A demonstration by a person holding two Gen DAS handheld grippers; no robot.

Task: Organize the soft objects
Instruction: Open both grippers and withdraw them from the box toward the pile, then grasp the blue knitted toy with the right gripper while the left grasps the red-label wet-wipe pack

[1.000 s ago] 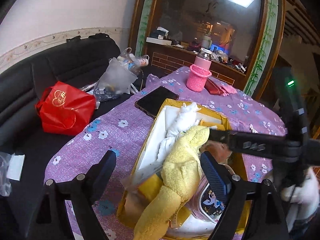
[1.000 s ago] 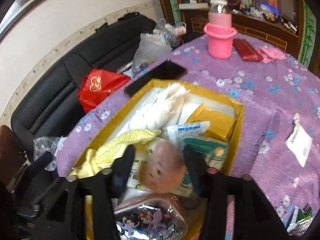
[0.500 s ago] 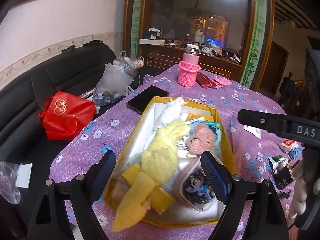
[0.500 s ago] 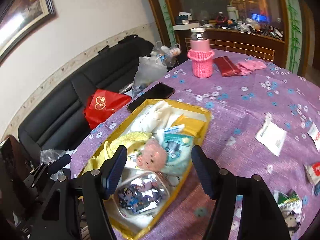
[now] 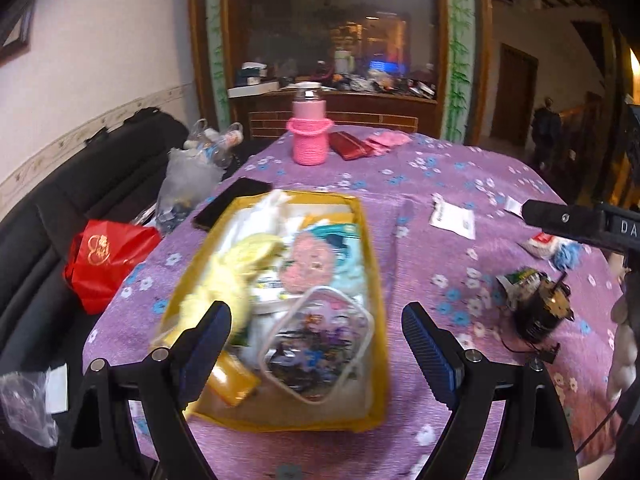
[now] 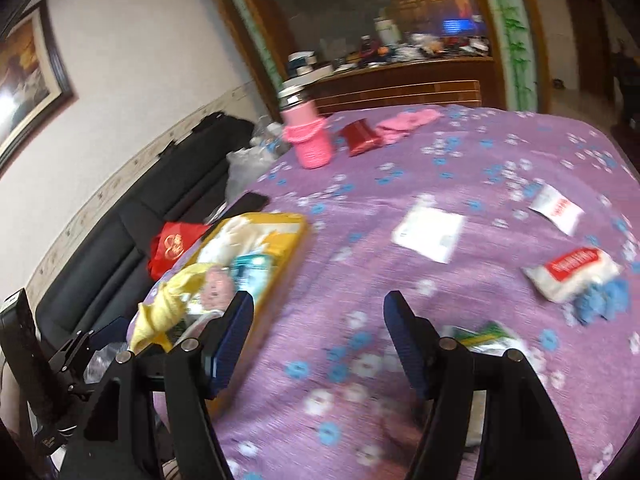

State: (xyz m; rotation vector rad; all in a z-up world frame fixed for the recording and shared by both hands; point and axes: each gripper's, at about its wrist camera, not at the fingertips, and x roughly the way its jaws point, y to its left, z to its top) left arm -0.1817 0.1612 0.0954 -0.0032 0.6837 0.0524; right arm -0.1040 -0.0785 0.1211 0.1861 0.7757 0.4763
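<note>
A yellow box [image 5: 372, 264] on the purple flowered tablecloth holds a yellow towel [image 5: 228, 276], a pink plush toy [image 5: 308, 264], white cloth [image 5: 260, 216] and a clear pouch [image 5: 320, 344]. The box also shows at the left of the right wrist view [image 6: 292, 240], with the towel [image 6: 168, 304] hanging over its near end. My left gripper [image 5: 316, 336] is open and empty above the box's near end. My right gripper [image 6: 318, 336] is open and empty over bare tablecloth, right of the box. A blue soft object [image 6: 604, 300] lies beside a white-and-red packet [image 6: 572, 272].
A pink bottle in a knitted sleeve [image 5: 308, 132], a red wallet [image 5: 352, 146] and pink cloth [image 5: 388, 140] stand at the far side. A black phone [image 5: 230, 200] lies by the box. Paper packets [image 6: 428, 232] and a dark gadget [image 5: 540, 312] are scattered right. A black sofa with a red bag [image 5: 104, 252] is left.
Both grippers have pulled back and up from the box. The right gripper let go of the pink plush toy, which now lies in the box, and swung right over the tablecloth.
</note>
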